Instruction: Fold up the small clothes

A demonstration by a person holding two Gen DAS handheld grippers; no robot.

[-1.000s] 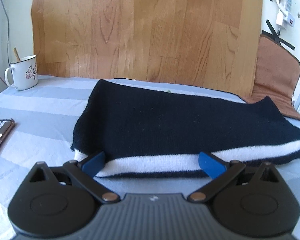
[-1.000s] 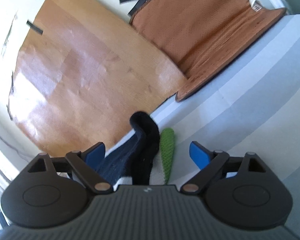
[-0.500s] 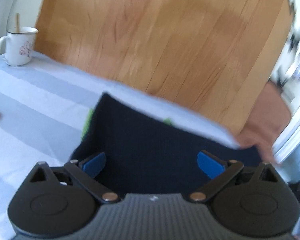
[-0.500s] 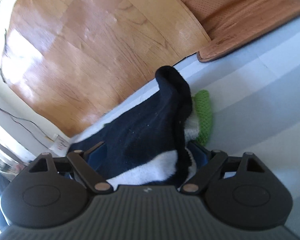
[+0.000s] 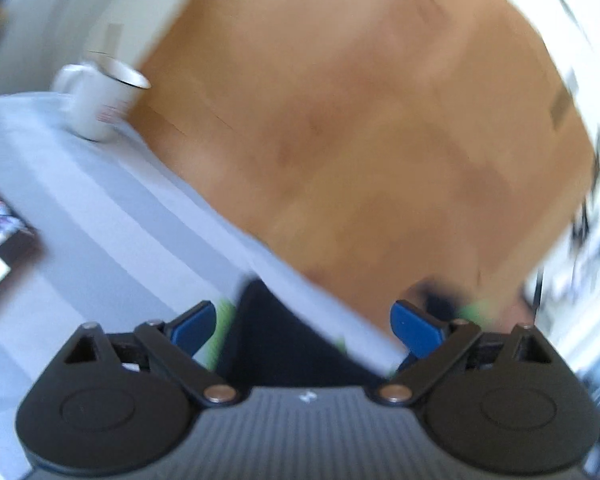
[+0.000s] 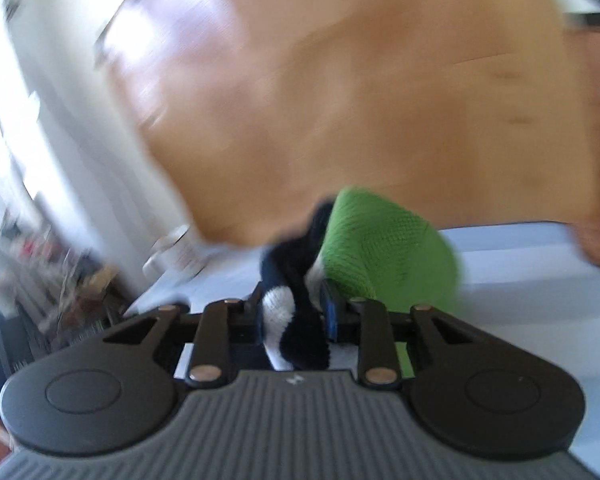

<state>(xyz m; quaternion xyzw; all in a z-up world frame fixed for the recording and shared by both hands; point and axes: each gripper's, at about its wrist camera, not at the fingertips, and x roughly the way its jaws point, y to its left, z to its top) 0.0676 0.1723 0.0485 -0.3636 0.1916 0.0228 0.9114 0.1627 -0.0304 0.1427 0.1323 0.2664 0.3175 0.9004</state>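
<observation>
Right gripper (image 6: 290, 312) jaws pinched on sweater (image 6: 296, 320); left gripper (image 5: 304, 326) jaws spread; mug (image 5: 102, 100) beyond sweater, heavily blurred.

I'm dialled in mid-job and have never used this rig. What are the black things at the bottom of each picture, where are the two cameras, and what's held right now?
Each picture comes from a fisheye camera on a hand-held two-finger gripper, looking forward along its fingers; the black shapes are the gripper's own body. Both pictures are motion-blurred.

Left wrist view: the left gripper is open, blue pads apart, holding nothing. The dark garment lies between and beyond them on the striped cloth. A white mug stands at the far left, before a wood-patterned board.

Right wrist view: the right gripper is shut on the garment's black-and-white edge, with a green part bunched above. Whether it is lifted off the cloth I cannot tell.
</observation>
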